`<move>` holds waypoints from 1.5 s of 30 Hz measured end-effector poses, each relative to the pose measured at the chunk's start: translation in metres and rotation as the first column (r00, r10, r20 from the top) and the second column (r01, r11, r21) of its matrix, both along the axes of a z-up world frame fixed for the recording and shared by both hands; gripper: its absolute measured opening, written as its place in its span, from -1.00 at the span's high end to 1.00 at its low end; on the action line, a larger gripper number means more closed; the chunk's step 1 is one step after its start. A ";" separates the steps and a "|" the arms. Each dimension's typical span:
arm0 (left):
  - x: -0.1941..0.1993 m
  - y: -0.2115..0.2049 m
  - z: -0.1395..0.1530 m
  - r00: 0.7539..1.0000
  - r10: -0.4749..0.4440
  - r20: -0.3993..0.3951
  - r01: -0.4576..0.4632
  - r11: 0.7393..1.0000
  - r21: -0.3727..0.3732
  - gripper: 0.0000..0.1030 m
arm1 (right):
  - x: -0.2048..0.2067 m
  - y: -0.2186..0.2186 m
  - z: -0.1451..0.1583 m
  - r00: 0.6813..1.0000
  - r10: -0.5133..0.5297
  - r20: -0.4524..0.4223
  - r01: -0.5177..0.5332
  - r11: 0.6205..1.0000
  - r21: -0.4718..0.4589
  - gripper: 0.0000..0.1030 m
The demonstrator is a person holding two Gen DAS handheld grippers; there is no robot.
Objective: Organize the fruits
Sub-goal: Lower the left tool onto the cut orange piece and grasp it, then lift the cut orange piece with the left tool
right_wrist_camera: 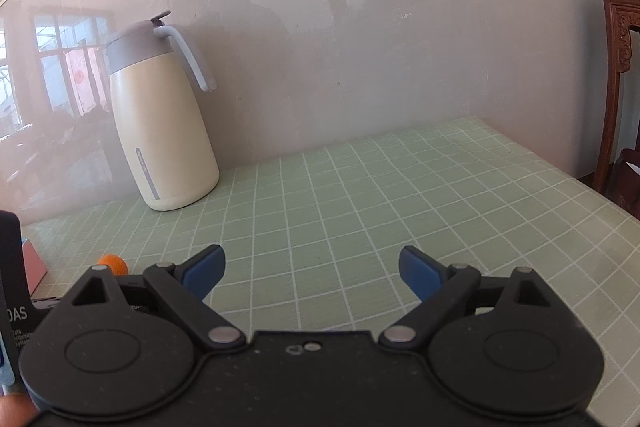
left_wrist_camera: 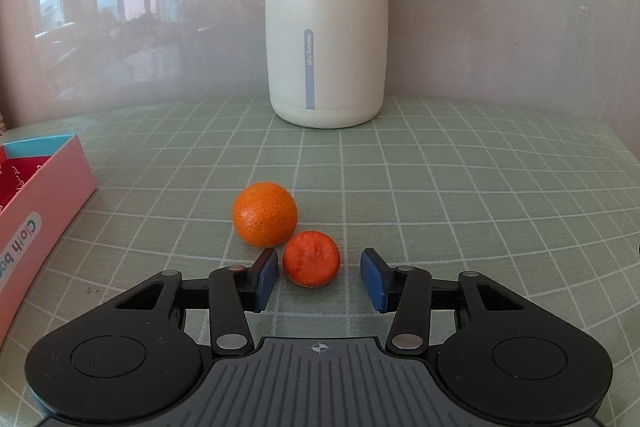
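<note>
The tablecloth [left_wrist_camera: 460, 187] is pale green, ruled with a grid of thin white lines. On it the larger orange [left_wrist_camera: 265, 214] is bright orange with a dimpled skin, while the smaller one [left_wrist_camera: 311, 258] at its 4 o'clock is a deeper red-orange; the box [left_wrist_camera: 44, 195] at 9 o'clock is pink with a blue inner rim and red lining. The flask [left_wrist_camera: 326, 39] at 12 o'clock is cream with a grey-blue top, handle and stripe, and both grippers are black with blue pads [left_wrist_camera: 267, 279].

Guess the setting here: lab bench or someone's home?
Likely a home, probably a dining or living room table. A thermos jug stands on a green checked tablecloth against a glossy wall that reflects room windows, and a carved wooden chair shows at the right wrist view's edge.
</note>
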State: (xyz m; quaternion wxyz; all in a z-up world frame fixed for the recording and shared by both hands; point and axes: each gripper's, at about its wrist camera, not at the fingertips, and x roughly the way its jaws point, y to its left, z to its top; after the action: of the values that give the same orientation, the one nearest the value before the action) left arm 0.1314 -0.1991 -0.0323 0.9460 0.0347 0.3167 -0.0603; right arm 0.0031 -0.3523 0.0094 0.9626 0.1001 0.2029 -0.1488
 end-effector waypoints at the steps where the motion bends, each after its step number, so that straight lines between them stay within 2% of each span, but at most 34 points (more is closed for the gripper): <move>1: 0.000 0.000 0.000 1.000 -0.008 -0.001 0.008 1.000 -0.005 0.10 | 0.000 0.000 0.000 1.000 0.000 0.001 0.000 1.000 -0.001 -0.82; 2: -0.001 0.000 0.000 1.000 -0.008 0.002 0.008 1.000 -0.008 0.11 | 0.000 0.000 0.000 1.000 -0.001 -0.001 0.001 1.000 -0.001 -0.82; 4: -0.002 0.002 0.001 1.000 -0.010 0.005 0.010 1.000 -0.010 0.40 | 0.001 0.000 0.000 1.000 0.000 -0.004 0.000 1.000 -0.001 -0.82; 17: -0.005 0.005 0.001 1.000 -0.014 0.005 0.014 1.000 -0.002 0.40 | 0.006 0.003 0.000 0.999 -0.038 -0.017 0.037 0.998 -0.042 -0.82; 26: -0.007 0.004 0.000 1.000 -0.013 0.013 0.012 1.000 0.005 0.40 | -0.005 -0.026 0.001 0.973 -0.232 -0.002 0.232 0.972 -0.050 -0.82; 30: -0.007 0.004 0.000 1.000 -0.013 0.013 0.013 1.000 0.008 0.40 | -0.009 -0.029 0.003 0.960 -0.280 0.016 0.281 0.956 -0.080 -0.82; 38: -0.007 0.004 0.000 1.000 -0.013 0.013 0.013 1.000 0.007 0.40 | -0.010 -0.028 0.002 0.948 -0.317 0.019 0.317 0.941 -0.114 -0.86; 45: -0.006 0.005 0.000 1.000 -0.010 0.012 0.010 1.000 -0.001 0.40 | -0.007 -0.025 0.003 0.954 -0.298 0.013 0.298 0.948 -0.111 -0.87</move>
State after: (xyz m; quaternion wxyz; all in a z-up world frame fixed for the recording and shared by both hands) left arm 0.1249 -0.1941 -0.0322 0.9475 0.0360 0.3109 -0.0651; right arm -0.0034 -0.3770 0.0119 0.9328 0.0754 0.1787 -0.3038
